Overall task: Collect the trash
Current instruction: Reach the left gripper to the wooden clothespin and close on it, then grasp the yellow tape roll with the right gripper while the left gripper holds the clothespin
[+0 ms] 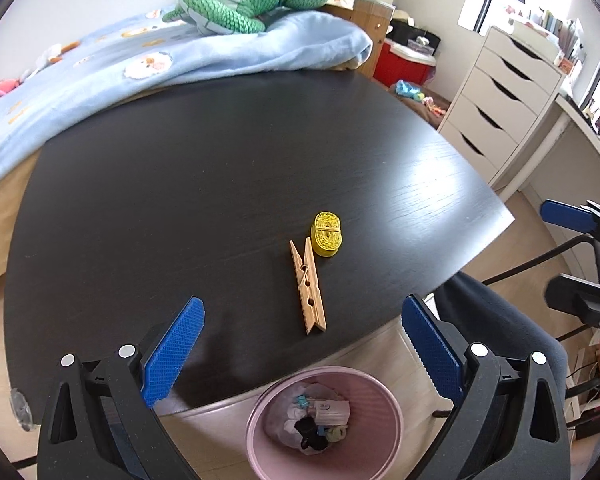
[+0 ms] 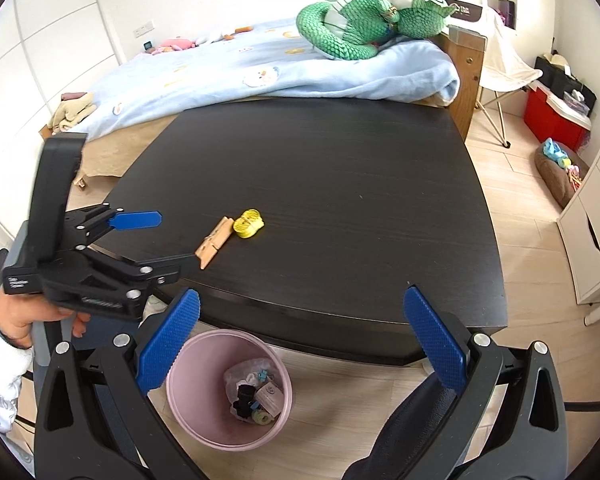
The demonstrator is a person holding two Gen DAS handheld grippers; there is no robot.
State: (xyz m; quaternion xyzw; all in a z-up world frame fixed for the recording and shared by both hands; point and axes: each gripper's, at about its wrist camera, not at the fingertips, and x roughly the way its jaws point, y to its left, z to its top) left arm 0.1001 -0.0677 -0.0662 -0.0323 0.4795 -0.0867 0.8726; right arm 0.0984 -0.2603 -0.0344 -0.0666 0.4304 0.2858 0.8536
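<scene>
A wooden clothespin (image 1: 308, 286) (image 2: 214, 241) lies on the dark table (image 1: 220, 184) (image 2: 320, 176), with a yellow coiled tape roll (image 1: 327, 234) (image 2: 249, 223) touching its far end. My left gripper (image 1: 302, 320) (image 2: 172, 240) is open and empty, hovering just short of the clothespin near the table's front edge. My right gripper (image 2: 302, 316) is open and empty, held off the table above the floor. Below the table edge stands a pink bin (image 1: 326, 424) (image 2: 228, 388) holding several small bits of trash.
A bed with a blue blanket (image 2: 260, 72) and a green plush toy (image 2: 360, 24) borders the table's far side. White drawers (image 1: 500, 104) stand to the right, with a red box (image 2: 556, 116) beyond. A person's hand (image 2: 24, 320) holds the left gripper; a dark-clothed leg (image 1: 496, 320) is beside the table.
</scene>
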